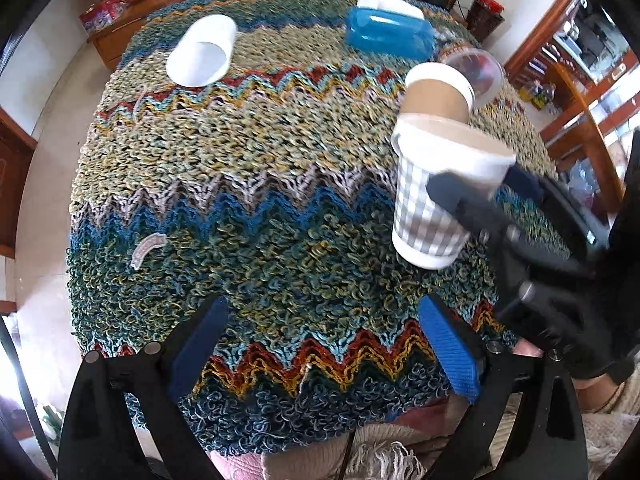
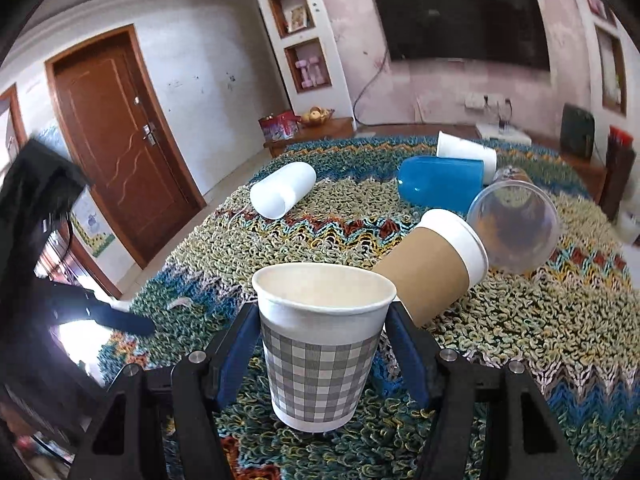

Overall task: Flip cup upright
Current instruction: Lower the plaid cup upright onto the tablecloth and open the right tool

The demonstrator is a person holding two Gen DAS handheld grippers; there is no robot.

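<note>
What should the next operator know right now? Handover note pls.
Right gripper: shut on checked cup, mouth up, base at or just above the rug; contact unclear.
Left gripper: open, empty, over the near rug.
Still on their sides: brown cup, clear cup, blue cup, two white cups.
Left: release the checked cup, then flip the rest.

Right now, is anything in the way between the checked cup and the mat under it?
Nothing visible is. The right gripper holds the checked paper cup upright, mouth up, with only bare knitted mat beneath its base. The brown-sleeved cup lies on its side behind it, not underneath.
</note>
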